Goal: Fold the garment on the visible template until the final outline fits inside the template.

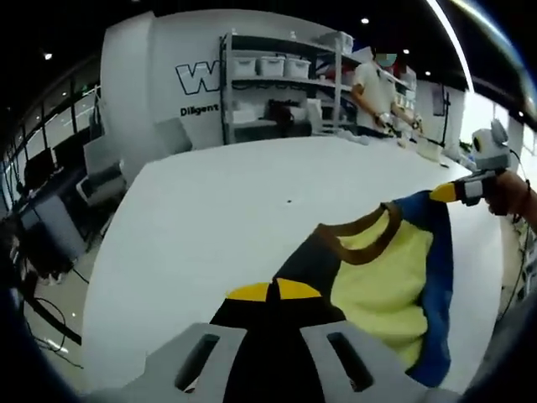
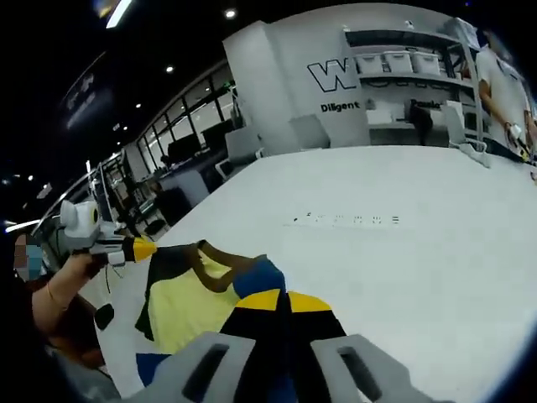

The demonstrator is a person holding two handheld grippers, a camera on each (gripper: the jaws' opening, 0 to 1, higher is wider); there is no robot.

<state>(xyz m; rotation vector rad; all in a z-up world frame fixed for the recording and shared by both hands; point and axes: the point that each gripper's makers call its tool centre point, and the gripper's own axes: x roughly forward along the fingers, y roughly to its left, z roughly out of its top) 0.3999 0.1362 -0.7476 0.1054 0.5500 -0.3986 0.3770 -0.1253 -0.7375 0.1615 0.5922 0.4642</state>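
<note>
A garment (image 1: 377, 277) with a yellow body, brown collar, blue side and black part is stretched between both grippers over the white table (image 1: 235, 201). My left gripper (image 1: 273, 291) is shut on its black part at the bottom of the left gripper view. It also appears as the left gripper (image 2: 144, 249), held by a hand. My right gripper (image 2: 285, 300) is shut on the dark and blue cloth of the garment (image 2: 193, 306). The right gripper (image 1: 445, 193) pinches the blue edge at the far right of the left gripper view.
A short row of small dark marks (image 2: 344, 220) lies on the table (image 2: 403, 252) beyond the garment. Shelves with white bins (image 1: 273, 65) and a standing person (image 1: 377, 88) are past the far edge. Chairs and desks (image 1: 96, 180) stand off the left side.
</note>
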